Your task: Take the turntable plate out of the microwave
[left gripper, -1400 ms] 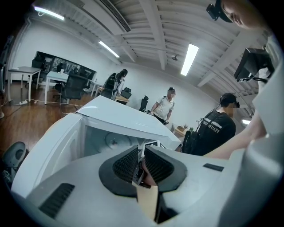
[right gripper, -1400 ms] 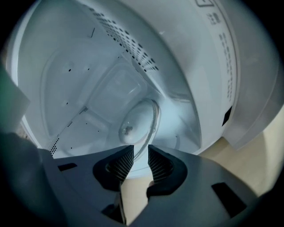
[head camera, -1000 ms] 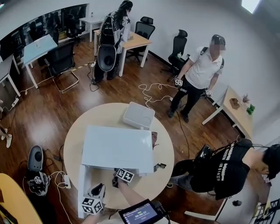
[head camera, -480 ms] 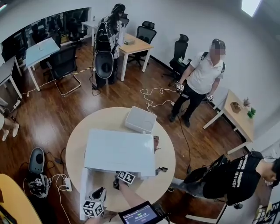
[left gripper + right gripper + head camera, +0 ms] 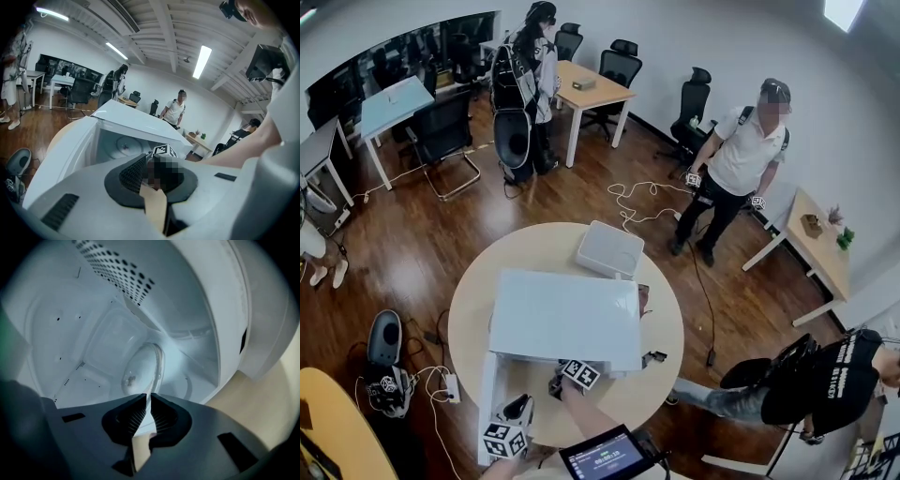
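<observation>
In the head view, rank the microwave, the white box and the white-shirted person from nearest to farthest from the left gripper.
From the left gripper:
1. microwave, directly ahead on the table.
2. white box, behind the microwave, at the table's far edge.
3. white-shirted person, standing beyond the table, upper right.

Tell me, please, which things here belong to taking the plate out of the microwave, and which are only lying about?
Belong to the job:
microwave, door open
turntable plate inside it
right tongs, which have just been closing, the plate's rim between them

Only lying about:
white box behind the microwave
cable on the floor
black office chair
wooden desk
</observation>
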Demonstrator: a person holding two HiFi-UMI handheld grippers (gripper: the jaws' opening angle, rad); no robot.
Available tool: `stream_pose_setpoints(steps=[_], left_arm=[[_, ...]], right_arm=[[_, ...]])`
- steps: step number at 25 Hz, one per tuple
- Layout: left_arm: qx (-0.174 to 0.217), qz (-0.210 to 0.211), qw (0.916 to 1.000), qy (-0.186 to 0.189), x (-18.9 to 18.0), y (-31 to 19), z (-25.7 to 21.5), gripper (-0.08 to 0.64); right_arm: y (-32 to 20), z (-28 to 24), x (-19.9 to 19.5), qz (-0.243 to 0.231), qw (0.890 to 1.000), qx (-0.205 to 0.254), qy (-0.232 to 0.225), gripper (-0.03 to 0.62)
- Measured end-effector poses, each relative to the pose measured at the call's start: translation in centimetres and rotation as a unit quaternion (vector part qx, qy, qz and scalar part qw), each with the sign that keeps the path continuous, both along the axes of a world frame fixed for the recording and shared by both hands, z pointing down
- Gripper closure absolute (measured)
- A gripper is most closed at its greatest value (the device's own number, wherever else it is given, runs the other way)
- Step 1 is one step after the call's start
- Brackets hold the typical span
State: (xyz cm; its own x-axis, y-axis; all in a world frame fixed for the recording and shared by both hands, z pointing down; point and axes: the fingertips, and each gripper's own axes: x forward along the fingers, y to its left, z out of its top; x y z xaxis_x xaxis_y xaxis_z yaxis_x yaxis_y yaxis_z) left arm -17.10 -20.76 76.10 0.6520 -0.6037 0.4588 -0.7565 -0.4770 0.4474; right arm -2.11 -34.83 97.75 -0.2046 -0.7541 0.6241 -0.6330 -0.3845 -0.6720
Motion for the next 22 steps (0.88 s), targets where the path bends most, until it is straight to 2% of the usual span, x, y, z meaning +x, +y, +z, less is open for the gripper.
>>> stream_pose_setpoints(steps=[4, 8, 11, 14, 18, 20, 22], left_arm=[[0.001, 0.002, 1.0000, 0.000, 0.3, 0.0, -0.3, 0.530], [0.001, 0.000, 1.0000, 0.001, 0.3, 0.2, -0.4, 0.531], [0.002, -0.001, 1.0000, -0.001, 0.6, 0.8, -0.8, 0.530], [0.010, -0.001, 1.0000, 0.001, 1.1, 1.1, -1.3, 0.529], [0.009, 0.000, 1.0000, 0.002, 0.7, 0.2, -1.5, 0.530], [0.004, -0.002, 1.0000, 0.002, 0.4, 0.1, -1.2, 0.531], [0.000, -0.002, 1.0000, 0.002, 0.2, 0.3, -0.9, 0.529]], right_arm=[[0.1, -0.7, 0.1, 0.011, 1.000, 0.010, -0.024, 0.590], [-0.1, -2.3, -1.1, -0.011, 0.999, 0.035, -0.040, 0.591], [0.6, -2.8, -1.6, -0.006, 0.998, 0.024, -0.055, 0.591], [1.2, -2.9, -1.3, -0.008, 0.999, 0.017, -0.048, 0.591], [0.2, -3.4, -2.2, -0.015, 0.996, 0.044, -0.072, 0.585], [0.1, -3.0, -2.9, -0.006, 0.993, 0.055, -0.103, 0.486], [0.3, -2.3, -3.3, 0.005, 0.991, 0.050, -0.121, 0.418]])
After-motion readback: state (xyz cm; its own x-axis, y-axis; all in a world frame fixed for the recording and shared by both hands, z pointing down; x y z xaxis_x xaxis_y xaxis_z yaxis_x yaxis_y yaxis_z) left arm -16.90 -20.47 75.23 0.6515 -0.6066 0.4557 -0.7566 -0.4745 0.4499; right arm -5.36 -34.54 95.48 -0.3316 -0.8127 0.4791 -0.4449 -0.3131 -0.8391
